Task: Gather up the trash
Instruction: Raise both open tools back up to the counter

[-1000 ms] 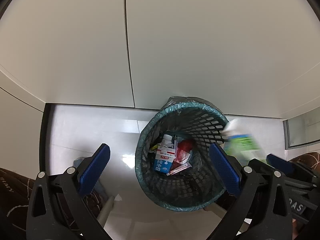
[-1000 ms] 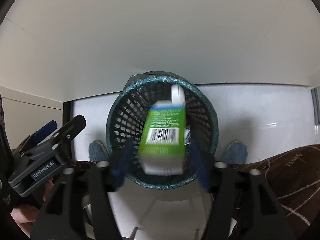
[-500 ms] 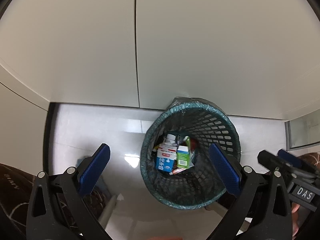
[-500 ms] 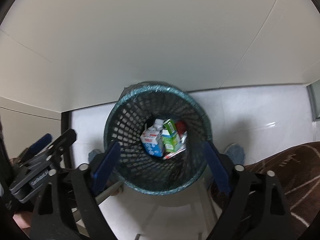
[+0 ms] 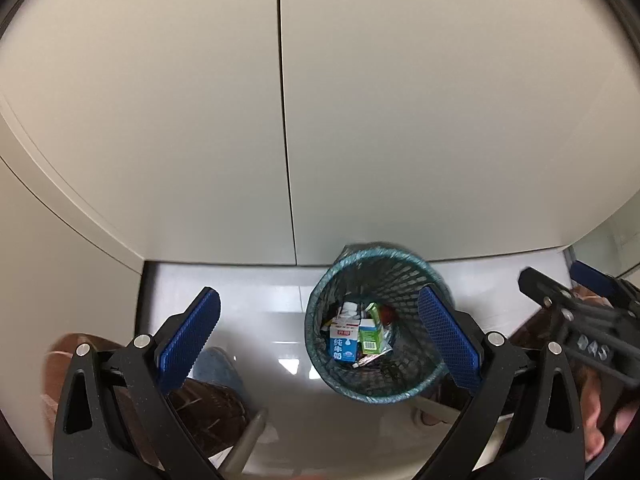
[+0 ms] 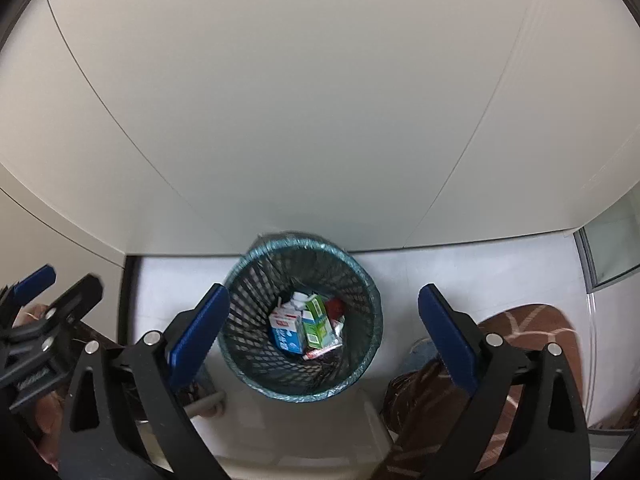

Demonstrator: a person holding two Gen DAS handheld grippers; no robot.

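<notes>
The green carton (image 6: 318,322) now lies in the trash basket (image 6: 240,276) (low in the frame, middle), beside the blue carton (image 6: 287,330). The right gripper (image 6: 324,332) has just been opening, nothing between its jaws; the left gripper (image 5: 318,338) is spread and empty too. Lift both straight up, clear of the rim.

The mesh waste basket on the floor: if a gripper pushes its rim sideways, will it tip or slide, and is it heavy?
The mesh waste basket probably is light: its wall is open mesh and it holds only a few cartons. It stands narrow on smooth glossy floor, so a low push likely slides it, while a rim push may tip it.
</notes>
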